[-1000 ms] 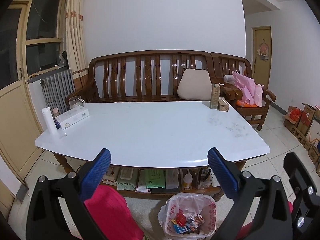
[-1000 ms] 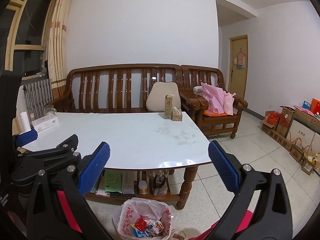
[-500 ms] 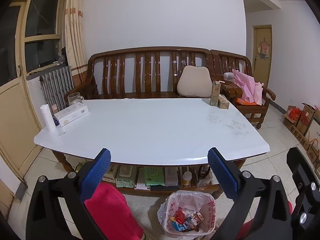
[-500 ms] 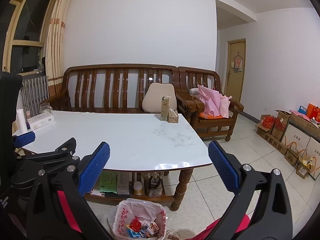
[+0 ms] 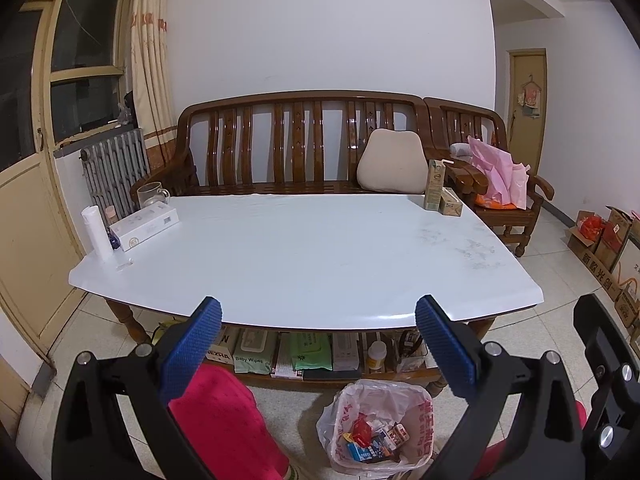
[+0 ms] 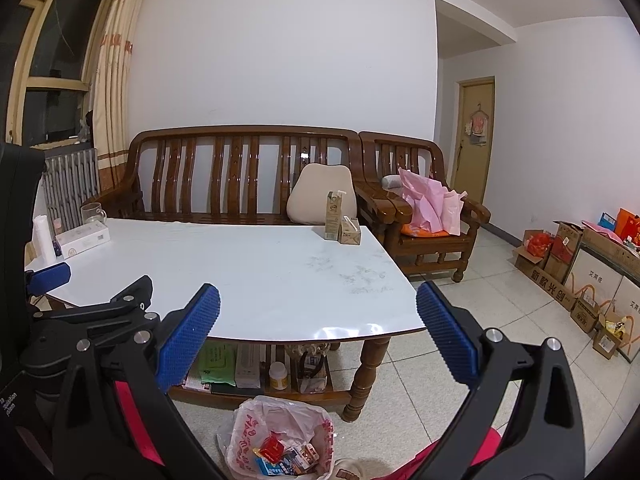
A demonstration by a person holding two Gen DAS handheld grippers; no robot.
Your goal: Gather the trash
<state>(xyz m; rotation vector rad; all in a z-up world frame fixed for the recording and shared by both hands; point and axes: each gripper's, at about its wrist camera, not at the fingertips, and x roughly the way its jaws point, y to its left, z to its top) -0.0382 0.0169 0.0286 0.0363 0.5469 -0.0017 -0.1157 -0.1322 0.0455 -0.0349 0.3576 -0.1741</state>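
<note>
White table, both claws spread, raised.

My left gripper hangs level, fingers spread wide, nothing between the blue pads. My right gripper is just as wide apart, pads bare, nothing gripped. From the right wrist view I can see the left gripper's black frame just beside mine on the left, one blue fingertip poking out. Both point forward over the near edge of the white table. Red-clad legs show below the fingers.
</note>
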